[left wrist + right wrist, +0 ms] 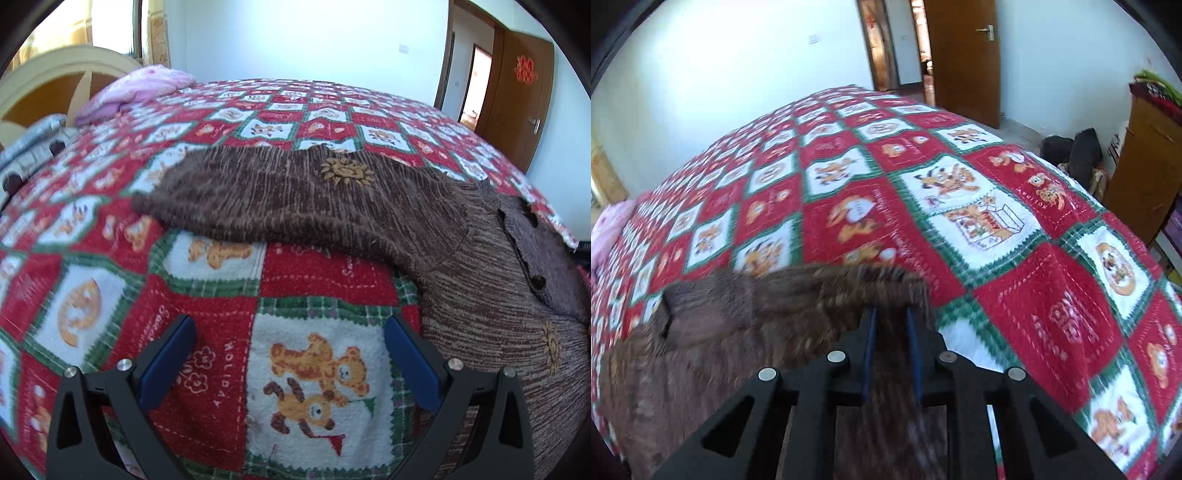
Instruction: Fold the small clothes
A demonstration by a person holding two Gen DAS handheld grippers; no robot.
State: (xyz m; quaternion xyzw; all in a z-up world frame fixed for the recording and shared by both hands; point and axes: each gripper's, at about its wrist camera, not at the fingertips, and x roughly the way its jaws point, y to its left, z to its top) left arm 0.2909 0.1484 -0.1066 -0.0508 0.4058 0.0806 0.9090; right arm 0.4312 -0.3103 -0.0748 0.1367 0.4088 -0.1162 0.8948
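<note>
**Brown knit pinched at right, left jaws wide**

Brown knit fills the narrow gap between the right gripper [892,314] pads, which grip the sweater [746,332] by its far edge; blur hides finer detail. Past that edge and to the gripper's right lies bare bedspread [1015,229]. The left gripper [290,332] stands wide open over bedspread, holding nothing; the sweater lies ahead and to its right, its sleeve stretched crosswise, cuff leftward.

Both wrist views are angled steeply down, close above the bedspread [207,295]; the brown cardigan [713,350] is shared.
</note>
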